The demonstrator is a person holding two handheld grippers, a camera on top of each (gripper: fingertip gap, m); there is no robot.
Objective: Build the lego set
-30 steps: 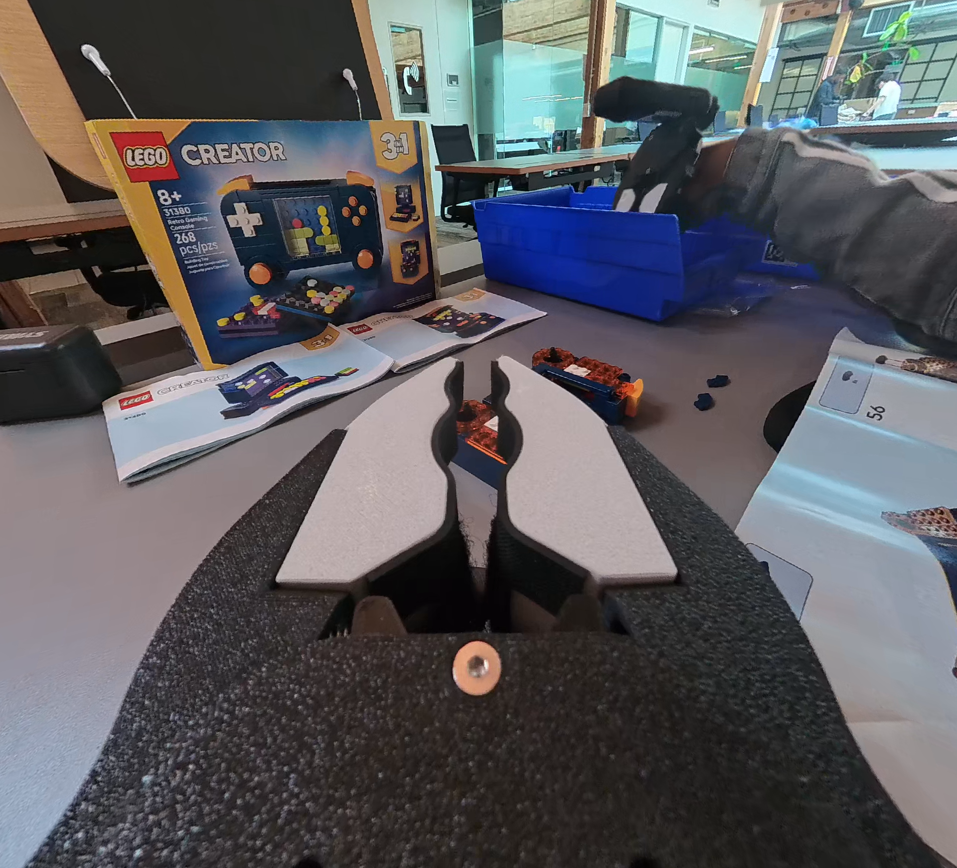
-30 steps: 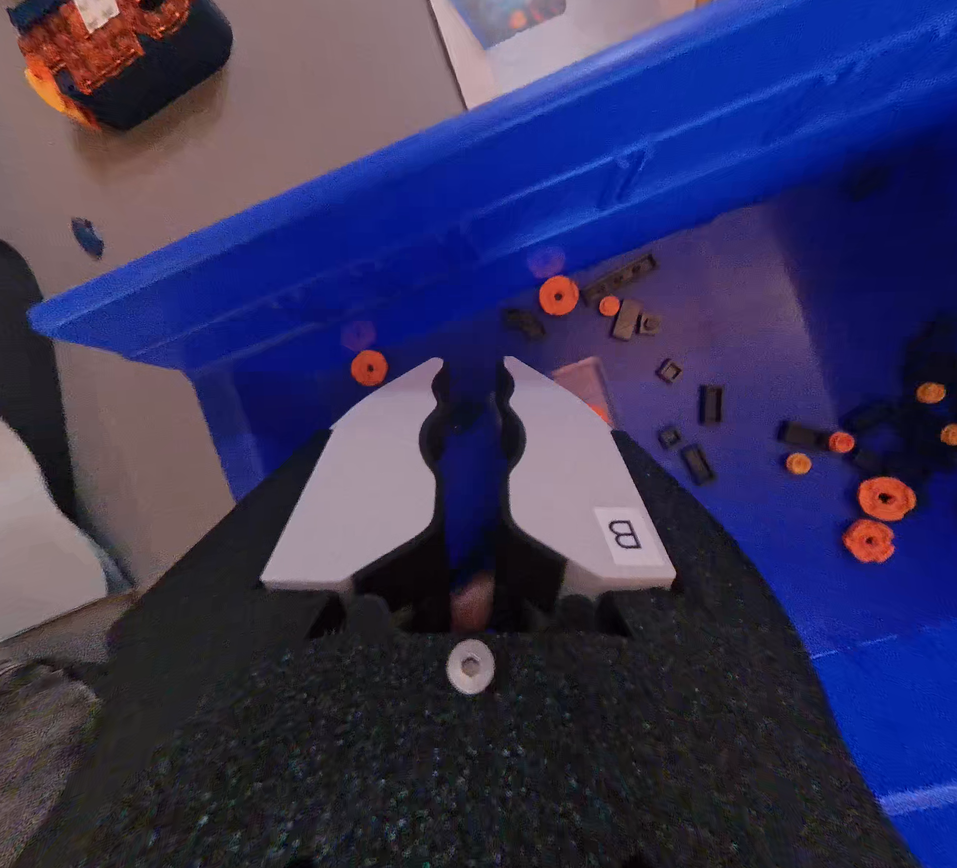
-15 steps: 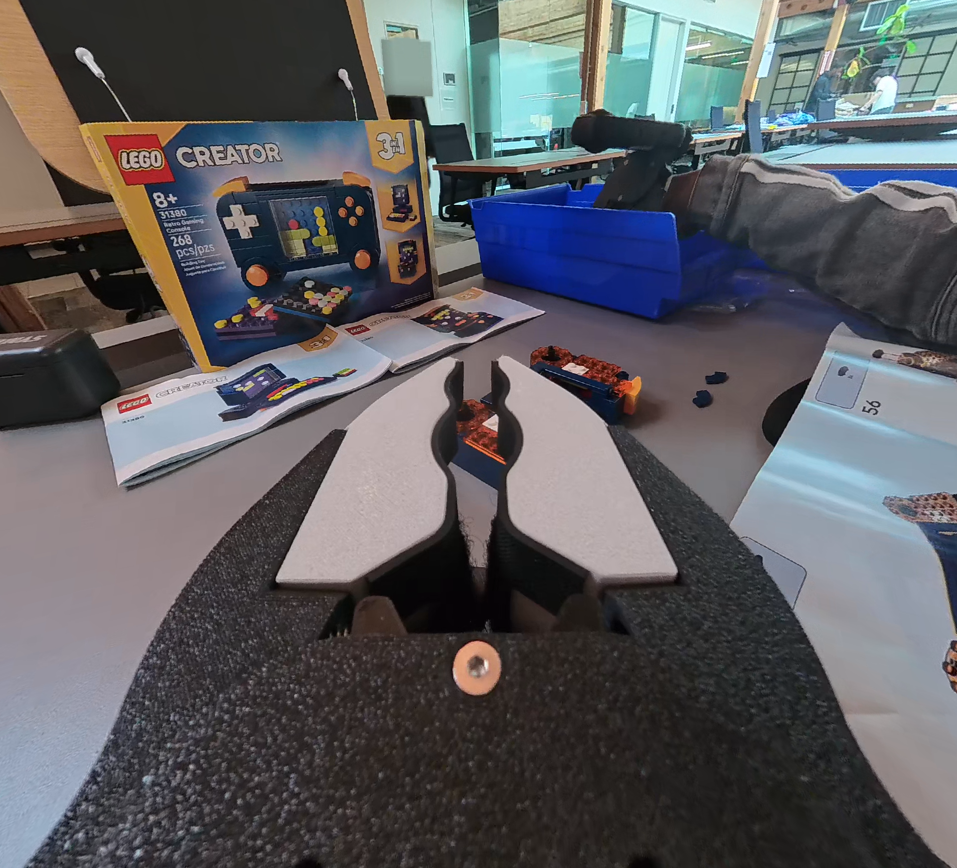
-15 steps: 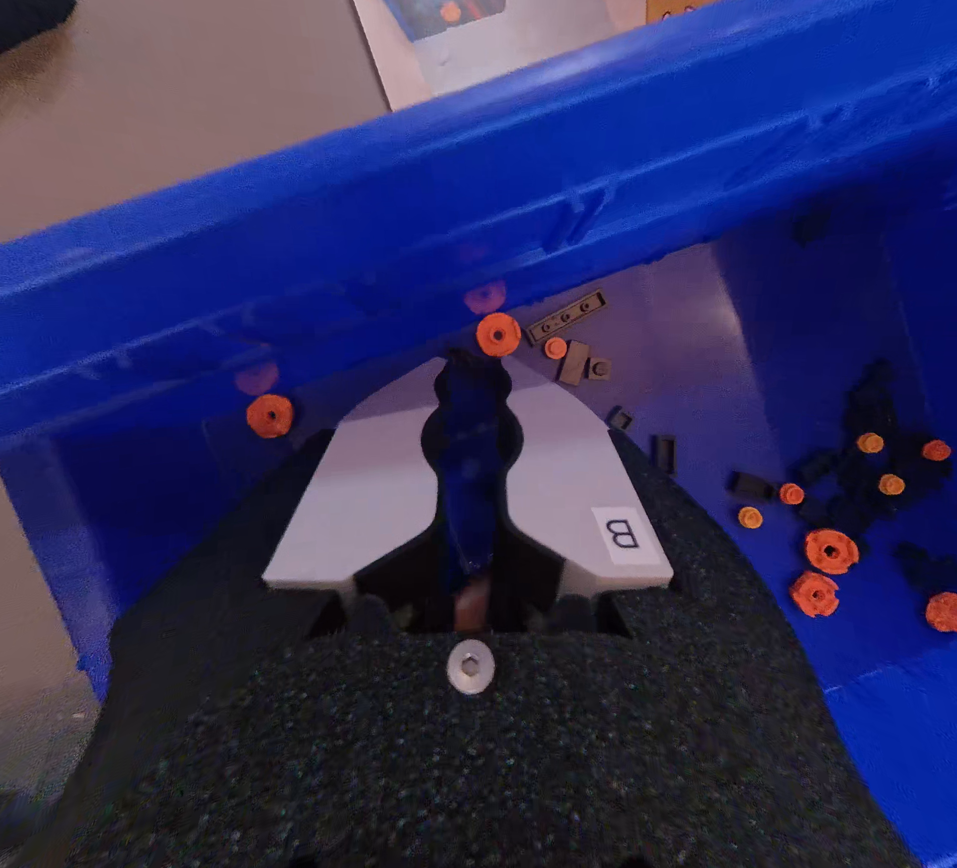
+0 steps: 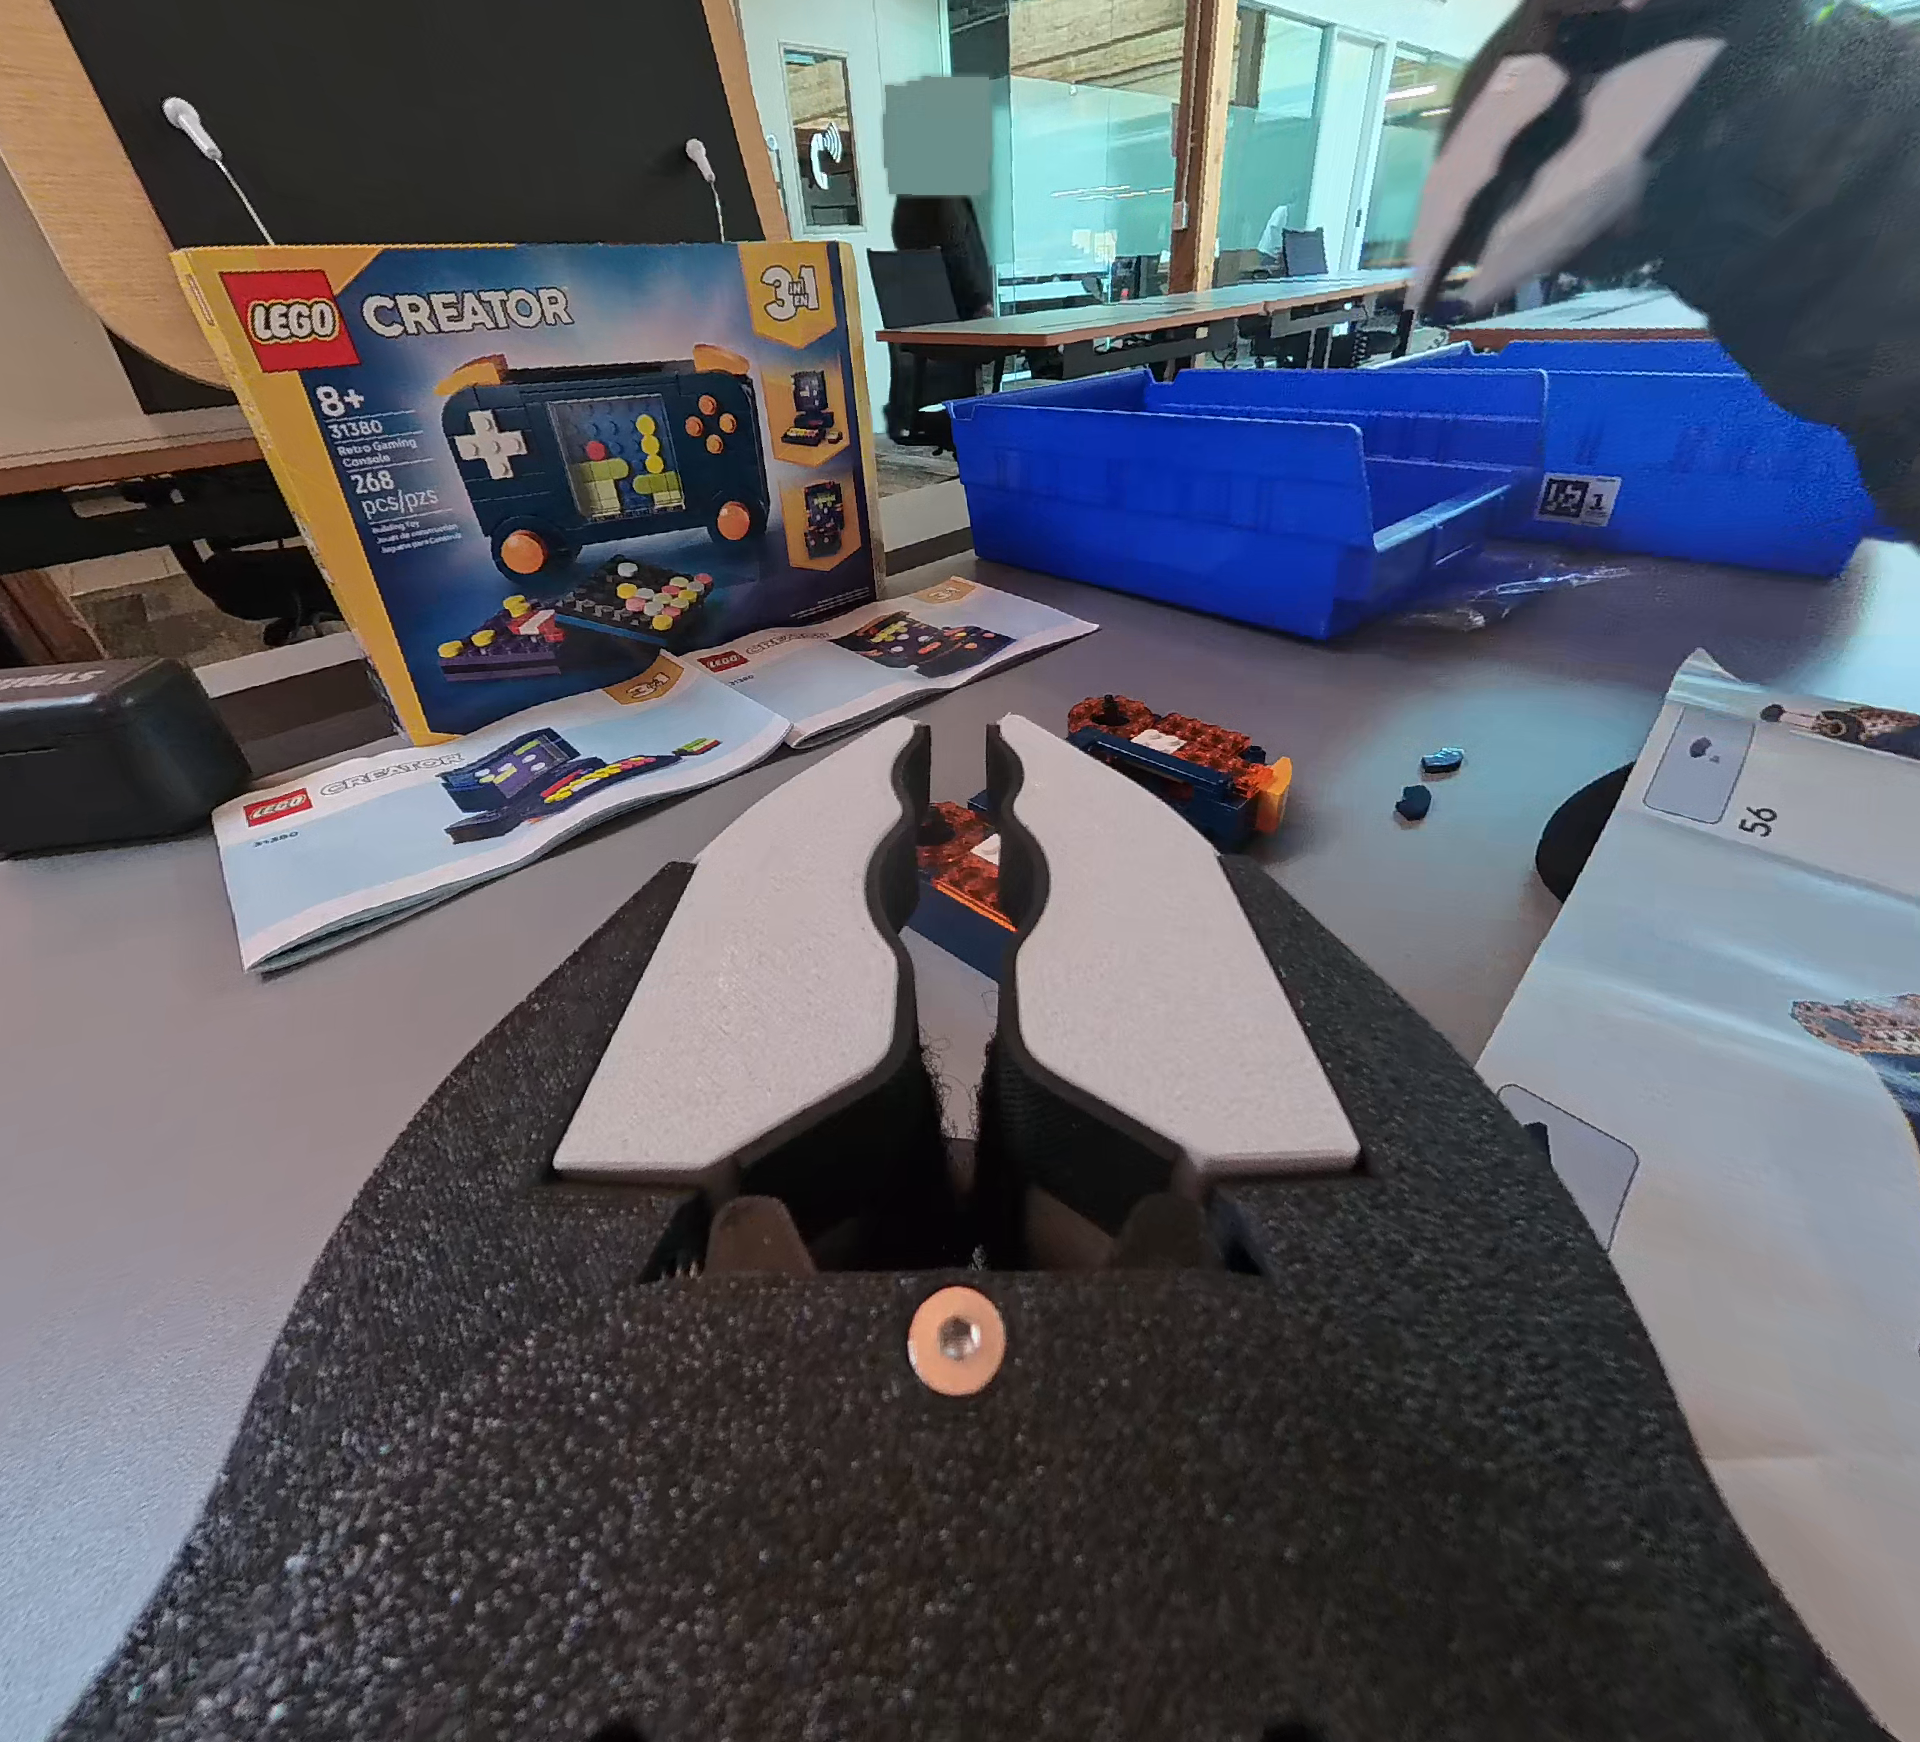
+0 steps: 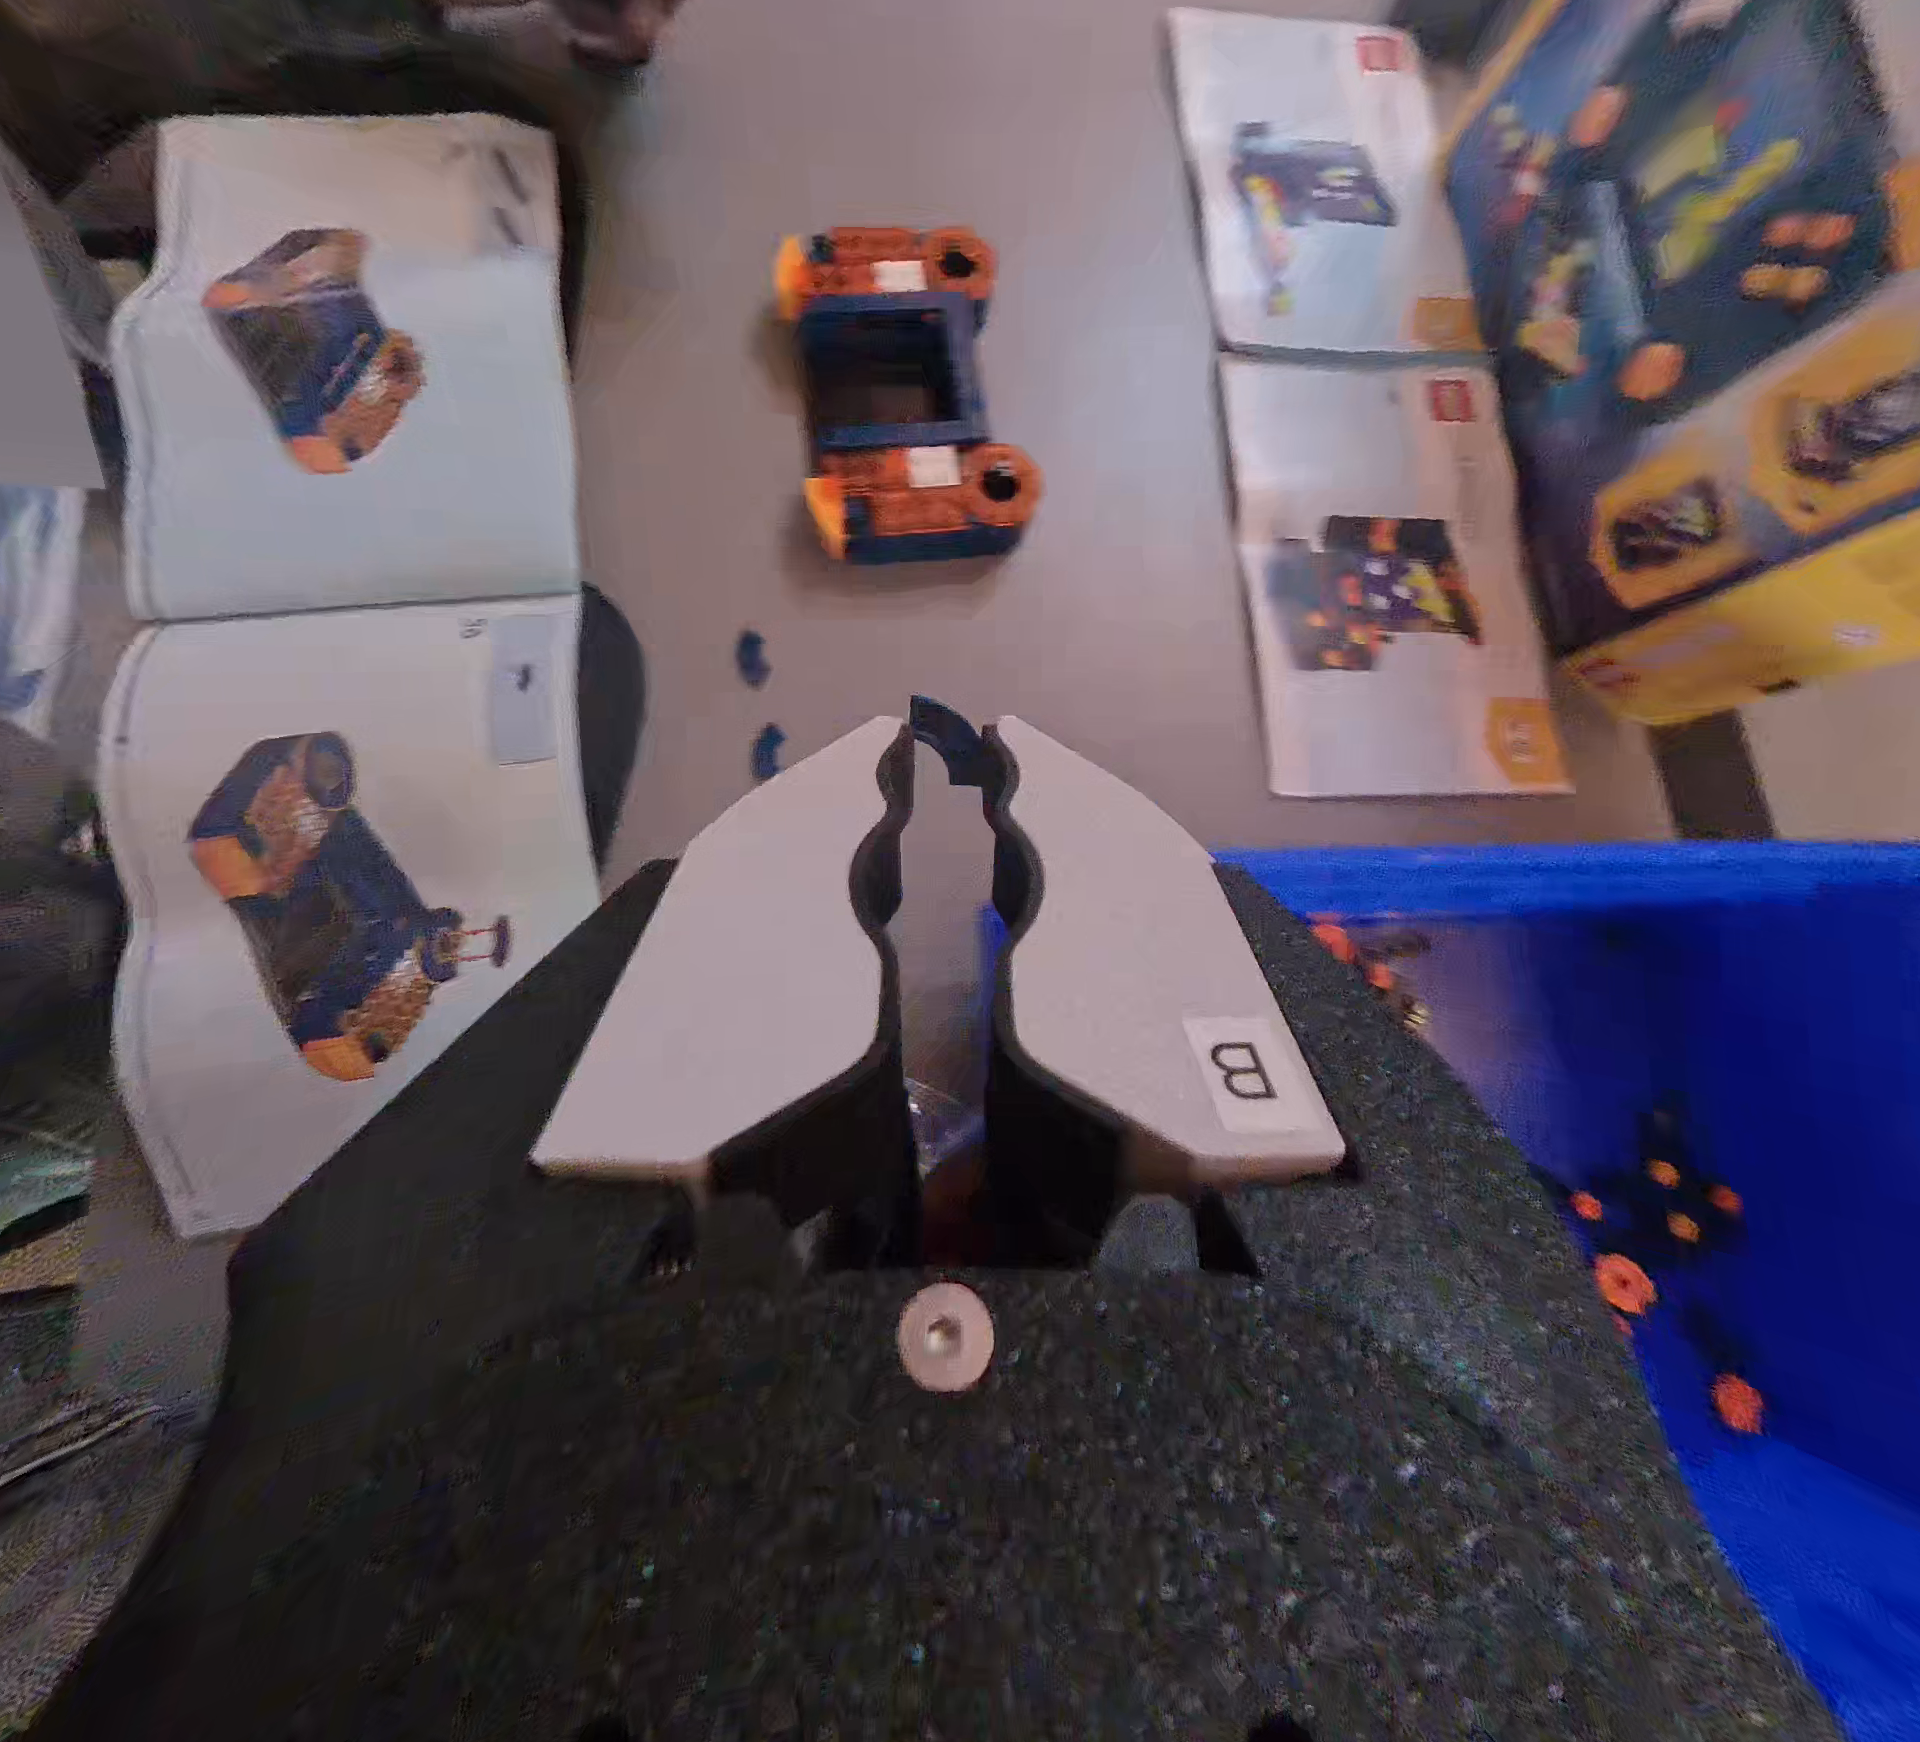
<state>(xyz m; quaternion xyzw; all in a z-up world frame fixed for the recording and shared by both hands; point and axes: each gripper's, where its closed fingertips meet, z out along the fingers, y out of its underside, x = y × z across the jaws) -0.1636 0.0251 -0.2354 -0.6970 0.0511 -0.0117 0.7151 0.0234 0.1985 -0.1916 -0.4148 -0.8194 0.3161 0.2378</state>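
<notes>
Right claw point(image 6: 951, 736), now out of bin point(image 6: 1662, 903), pinching dark-blue piece point(image 6: 948, 747).

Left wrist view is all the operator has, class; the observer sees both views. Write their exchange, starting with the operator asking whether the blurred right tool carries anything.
Observer: Yes, the right tool pinches a small dark blue curved piece at its tips.
Operator: What's inside the blue bin?
Observer: The blue bin holds loose orange round pieces and dark ones.
Operator: How does the build look from above?
Observer: The build has an open dark blue frame between two orange ends.
</notes>
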